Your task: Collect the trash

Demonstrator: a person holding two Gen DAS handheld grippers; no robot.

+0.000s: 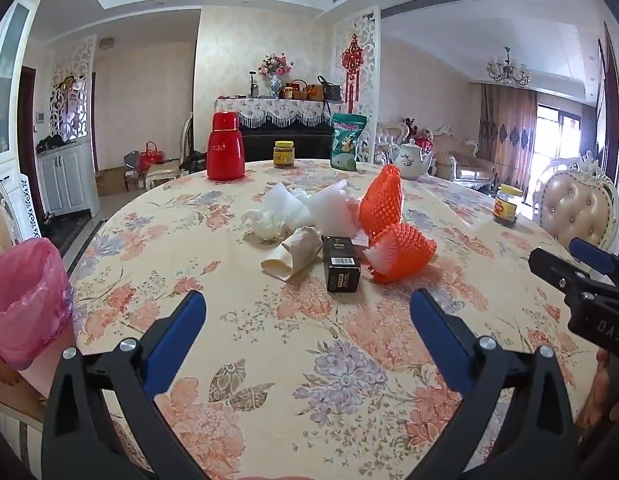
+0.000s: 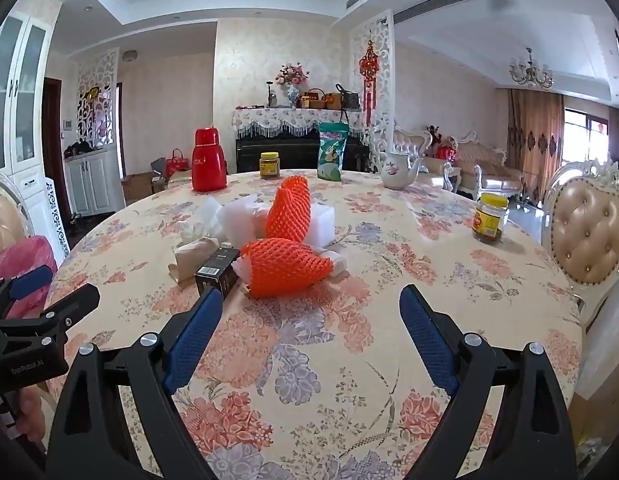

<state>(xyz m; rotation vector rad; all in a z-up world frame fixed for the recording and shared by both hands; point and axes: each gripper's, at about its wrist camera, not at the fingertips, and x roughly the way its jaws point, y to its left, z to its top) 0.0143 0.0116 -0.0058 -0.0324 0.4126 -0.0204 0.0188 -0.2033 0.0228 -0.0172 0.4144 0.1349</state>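
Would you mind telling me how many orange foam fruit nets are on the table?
2. One orange net stands upright in the middle of the trash pile; the other orange net lies on its side just in front, beside the black box. More could be hidden underneath.

Left black plastic two-finger gripper [image 1: 307, 312]: triangular arms with slot cutouts, silver round screw heads at the pivots, textured blue rubber finger pads [image 1: 175, 346]. Right black plastic two-finger gripper [image 2: 309, 308]: same build, blue mesh-textured pads [image 2: 193, 340], white "DAS" lettering on its body. "GenRobot AI" printed on left body. Bare skin of a hand [image 2: 29, 412] on the handle.
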